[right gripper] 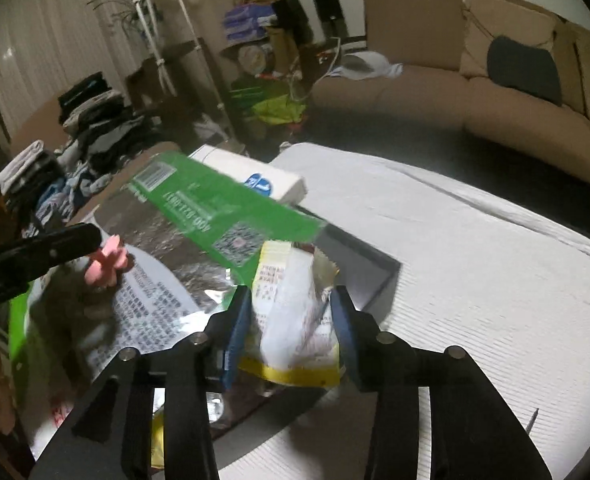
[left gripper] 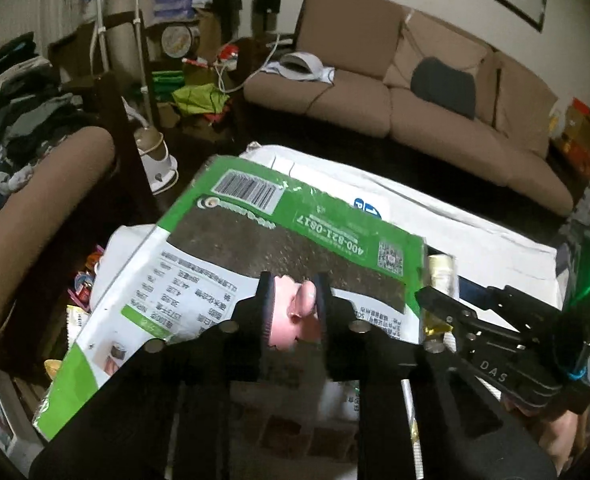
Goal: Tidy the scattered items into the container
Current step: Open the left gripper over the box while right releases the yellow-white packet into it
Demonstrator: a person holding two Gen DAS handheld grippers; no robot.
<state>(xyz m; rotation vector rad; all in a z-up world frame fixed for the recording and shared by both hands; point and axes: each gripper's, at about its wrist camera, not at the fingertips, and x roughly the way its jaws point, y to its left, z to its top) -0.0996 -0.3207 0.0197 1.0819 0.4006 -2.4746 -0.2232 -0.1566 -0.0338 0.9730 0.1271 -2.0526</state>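
The left hand-held gripper (left gripper: 293,312) holds a pink toy (left gripper: 295,316); the right hand-held gripper (right gripper: 291,324) loosely brackets a snack packet (right gripper: 295,320). Both hover over the green bag (left gripper: 231,264). Next, judging by this, comes dropping them in.

Black left gripper (left gripper: 293,308), right gripper (right gripper: 291,336) with blue pads, silver screws.

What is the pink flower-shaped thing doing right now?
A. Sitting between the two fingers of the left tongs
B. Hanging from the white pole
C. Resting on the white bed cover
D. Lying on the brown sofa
A. The left wrist view shows the small pink flower-shaped thing between the two black fingers of the left tongs, above the big green and white snack bag.
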